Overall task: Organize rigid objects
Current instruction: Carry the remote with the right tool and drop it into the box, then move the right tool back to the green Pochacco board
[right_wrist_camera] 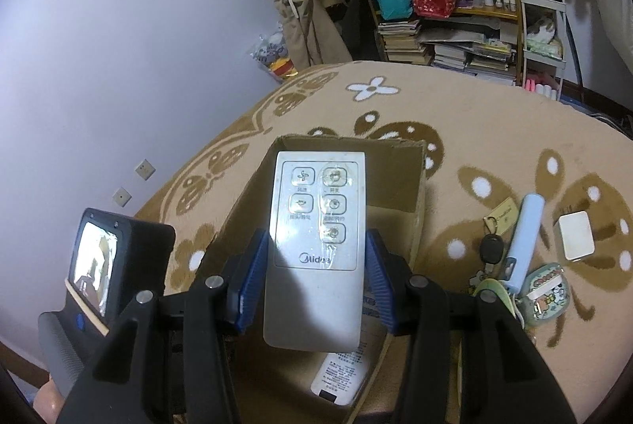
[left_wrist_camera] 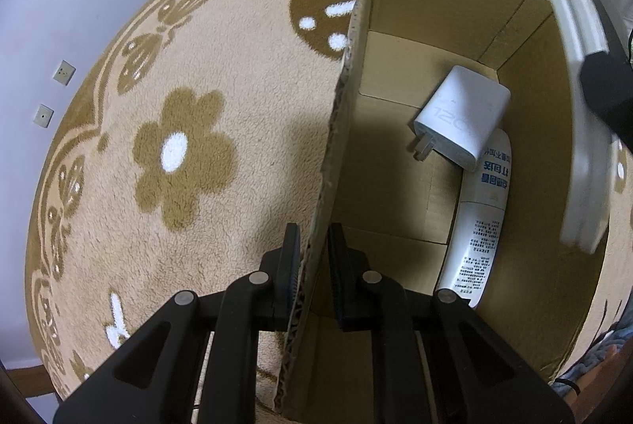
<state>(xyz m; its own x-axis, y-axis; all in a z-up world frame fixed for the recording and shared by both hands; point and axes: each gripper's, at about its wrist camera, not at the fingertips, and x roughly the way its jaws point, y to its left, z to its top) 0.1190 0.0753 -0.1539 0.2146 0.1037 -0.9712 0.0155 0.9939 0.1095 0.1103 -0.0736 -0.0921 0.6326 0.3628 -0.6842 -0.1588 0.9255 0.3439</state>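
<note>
My left gripper [left_wrist_camera: 314,238] is shut on the left wall of an open cardboard box [left_wrist_camera: 348,107], one finger outside and one inside. On the box floor lie a white charger [left_wrist_camera: 463,115] and a white printed tube [left_wrist_camera: 478,222]. My right gripper [right_wrist_camera: 316,238] is shut on a white fan remote [right_wrist_camera: 316,234], its blue pads pressing both long sides. It holds the remote above the box [right_wrist_camera: 395,178], over the tube [right_wrist_camera: 340,372]. In the left wrist view the remote [left_wrist_camera: 581,107] appears blurred over the box's right wall.
The box stands on a beige flowered carpet [left_wrist_camera: 190,154]. To its right on the carpet lie a key bunch [right_wrist_camera: 490,250], a light blue bar [right_wrist_camera: 522,242], a small white case [right_wrist_camera: 575,234] and a round green case [right_wrist_camera: 546,293]. A cluttered shelf [right_wrist_camera: 443,8] stands behind.
</note>
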